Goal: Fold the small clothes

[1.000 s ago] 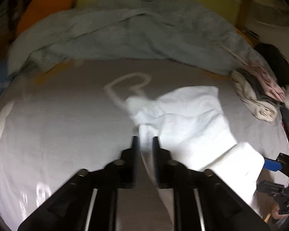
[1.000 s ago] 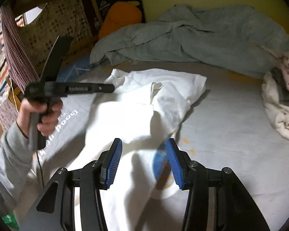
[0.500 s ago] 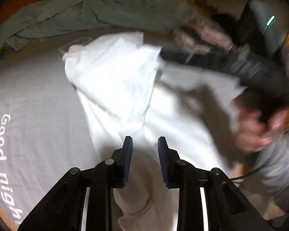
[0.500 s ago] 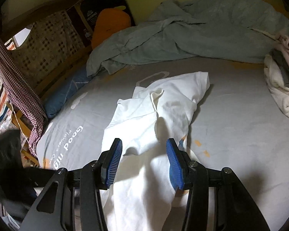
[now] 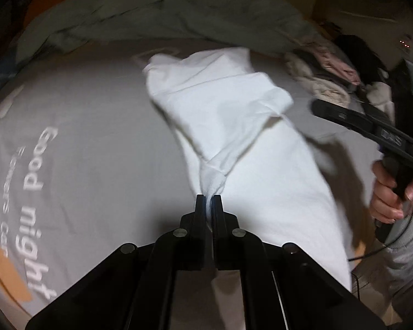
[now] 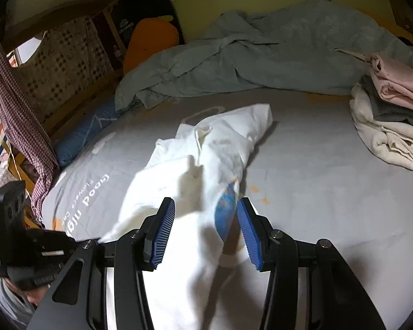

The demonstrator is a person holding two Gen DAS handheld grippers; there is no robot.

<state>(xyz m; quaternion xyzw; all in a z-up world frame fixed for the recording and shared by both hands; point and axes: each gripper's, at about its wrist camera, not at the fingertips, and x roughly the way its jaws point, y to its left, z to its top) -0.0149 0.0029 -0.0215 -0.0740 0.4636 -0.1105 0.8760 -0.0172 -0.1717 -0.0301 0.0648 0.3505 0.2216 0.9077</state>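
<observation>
A white T-shirt [image 5: 228,115] lies crumpled lengthwise on the grey bed sheet [image 5: 82,151]. My left gripper [image 5: 208,202] is shut on a bunched fold of the shirt near its middle. In the right wrist view the same shirt [image 6: 206,148] shows a blue print [image 6: 226,214] between the fingers. My right gripper [image 6: 206,229] is open and empty just above the shirt's near part. It also shows in the left wrist view [image 5: 371,129] at the right, held in a hand.
A rumpled grey-green blanket [image 6: 261,55] lies across the back of the bed. A pile of folded clothes [image 6: 391,115] sits at the right. An orange cushion [image 6: 148,41] and hanging checked cloth [image 6: 22,126] are at the left edge.
My left gripper has closed on a fold of the white shirt, which now bunches up at its tips. The right gripper has stayed open over the shirt.
</observation>
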